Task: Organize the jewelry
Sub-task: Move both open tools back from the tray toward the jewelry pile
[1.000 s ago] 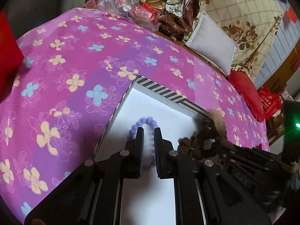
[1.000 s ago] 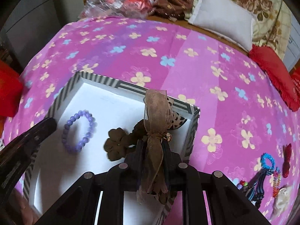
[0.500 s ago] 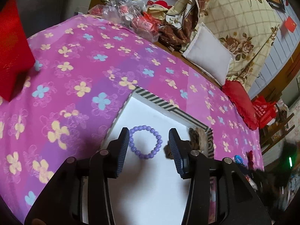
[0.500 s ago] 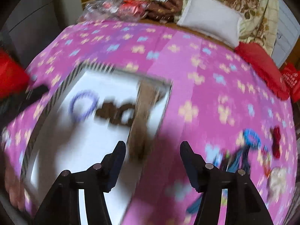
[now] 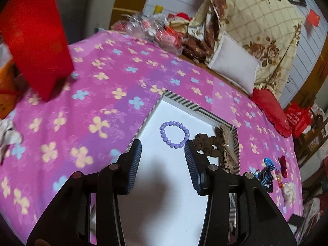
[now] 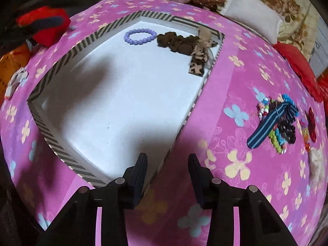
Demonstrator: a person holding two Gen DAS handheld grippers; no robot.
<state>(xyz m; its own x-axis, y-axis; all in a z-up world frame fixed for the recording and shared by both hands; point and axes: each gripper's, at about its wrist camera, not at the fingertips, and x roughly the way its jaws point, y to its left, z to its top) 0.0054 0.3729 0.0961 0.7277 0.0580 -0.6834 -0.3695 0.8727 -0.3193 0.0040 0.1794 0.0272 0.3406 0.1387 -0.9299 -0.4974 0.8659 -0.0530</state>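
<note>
1. Left wrist view: my left gripper (image 5: pixel 163 146) was open and held nothing. The purple bracelet (image 5: pixel 174 131), made of round smooth beads, lay just past its tips, middle of the frame, inside the striped box (image 5: pixel 185 103). A soft brown hair tie (image 5: pixel 206 141) sat beside it.

2. Right wrist view: my right gripper (image 6: pixel 167 161) had just been closing a little, with nothing between its jaws. The jewelry pile (image 6: pixel 283 121) lay at the right on the pink flowered cloth (image 6: pixel 235 82). I thought I should go there next and pinch one piece only.

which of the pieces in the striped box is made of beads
The purple bead bracelet, lying left of the brown fabric scrunchie and leopard ribbon bow.
</note>
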